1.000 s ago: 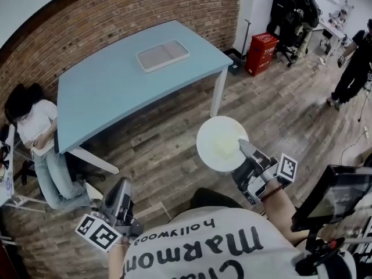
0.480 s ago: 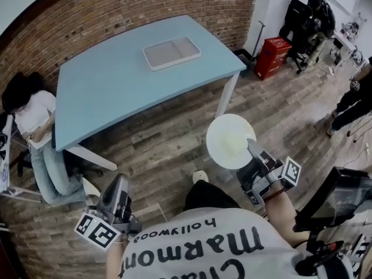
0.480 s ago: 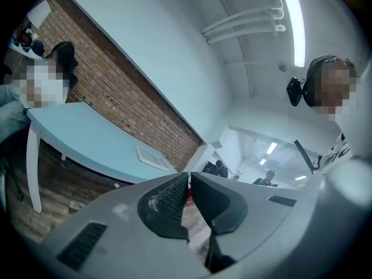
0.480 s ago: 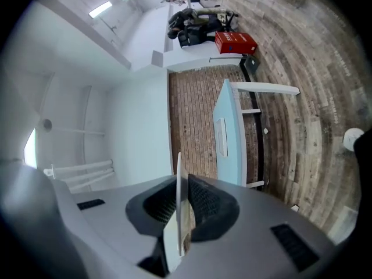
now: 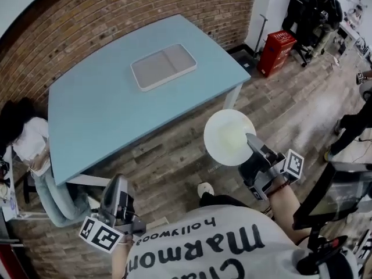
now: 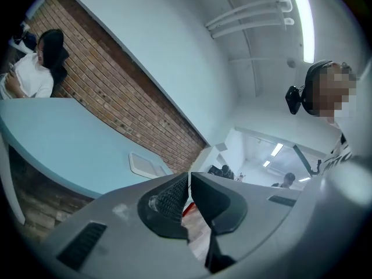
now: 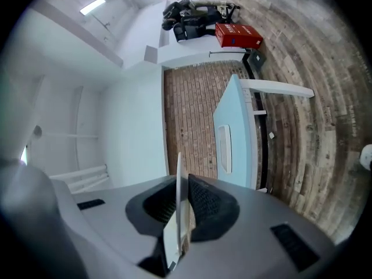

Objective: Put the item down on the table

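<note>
The wooden plank floor fills the near and right side of the head view, and a brick wall curves along the far left. A light blue table stands against that wall on white legs, its right corner pointing toward the middle of the room. A seated person in a white top is at the table's left end. Far right, a red box stands on the floor beside dark chairs. 1 pale grey tray with 2 compartments lies flat on the far half of the table.

The white plate is not on the table. It hangs roughly level above the floor, just off the table's near right corner and near the right table leg. The right gripper reaches in from the near right and clamps the plate's near rim. In the right gripper view the plate shows edge-on, a thin white line with the gripper's 2 ribbed pads pressed on either side.

The left gripper is held near left, over the floor and short of the table's near edge. In the left gripper view its jaws are drawn together with nothing between them.
</note>
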`<state>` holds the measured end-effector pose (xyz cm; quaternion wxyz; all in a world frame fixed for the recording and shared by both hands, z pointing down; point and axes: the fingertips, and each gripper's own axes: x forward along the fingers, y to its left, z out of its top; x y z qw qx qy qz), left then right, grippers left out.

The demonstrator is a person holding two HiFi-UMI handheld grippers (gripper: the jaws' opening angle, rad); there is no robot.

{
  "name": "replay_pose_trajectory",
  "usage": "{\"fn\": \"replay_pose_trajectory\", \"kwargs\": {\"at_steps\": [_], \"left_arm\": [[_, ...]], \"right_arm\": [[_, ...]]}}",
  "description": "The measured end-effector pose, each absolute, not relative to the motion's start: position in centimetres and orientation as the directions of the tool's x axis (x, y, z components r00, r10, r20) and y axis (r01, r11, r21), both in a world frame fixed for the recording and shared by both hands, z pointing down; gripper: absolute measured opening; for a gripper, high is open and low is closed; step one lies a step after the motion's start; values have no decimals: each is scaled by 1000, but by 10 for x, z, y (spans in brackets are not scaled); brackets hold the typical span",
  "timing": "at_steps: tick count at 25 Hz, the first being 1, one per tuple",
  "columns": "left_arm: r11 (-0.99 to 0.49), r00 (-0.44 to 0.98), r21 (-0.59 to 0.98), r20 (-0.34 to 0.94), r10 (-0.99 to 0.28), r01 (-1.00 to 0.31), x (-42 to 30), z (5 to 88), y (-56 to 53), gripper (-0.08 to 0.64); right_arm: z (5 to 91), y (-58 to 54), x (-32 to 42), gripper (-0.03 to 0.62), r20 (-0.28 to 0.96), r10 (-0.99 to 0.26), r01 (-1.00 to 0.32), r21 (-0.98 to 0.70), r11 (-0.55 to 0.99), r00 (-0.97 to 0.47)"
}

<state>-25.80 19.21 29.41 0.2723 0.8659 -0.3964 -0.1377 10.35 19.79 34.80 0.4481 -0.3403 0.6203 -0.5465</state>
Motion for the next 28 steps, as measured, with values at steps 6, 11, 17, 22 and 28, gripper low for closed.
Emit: {"fn": "replay_pose_trajectory", "kwargs": {"at_steps": [6, 11, 17, 22, 28], "left_arm": [[-529, 630, 570, -26, -776, -628, -228, 290, 129, 20], [-515, 620, 571, -13, -784, -640, -210, 295, 98, 20], [-467, 584, 584, 15, -812, -664, -212, 303, 86, 14], [-451, 578, 582, 40, -815, -677, -213, 309, 79, 14], [-450, 587, 561, 81, -806, -695, -203, 311, 53, 14]], "right_arm": [[351, 134, 144, 37, -186, -908, 76, -983, 170, -376], [355, 98, 162, 37, -181, -904, 74, -983, 165, -388], [357, 79, 171, 38, -187, -900, 81, -982, 169, -394], [360, 64, 171, 38, -190, -899, 90, -982, 168, -394], [368, 45, 175, 38, -174, -907, 93, -984, 149, -384]]}}
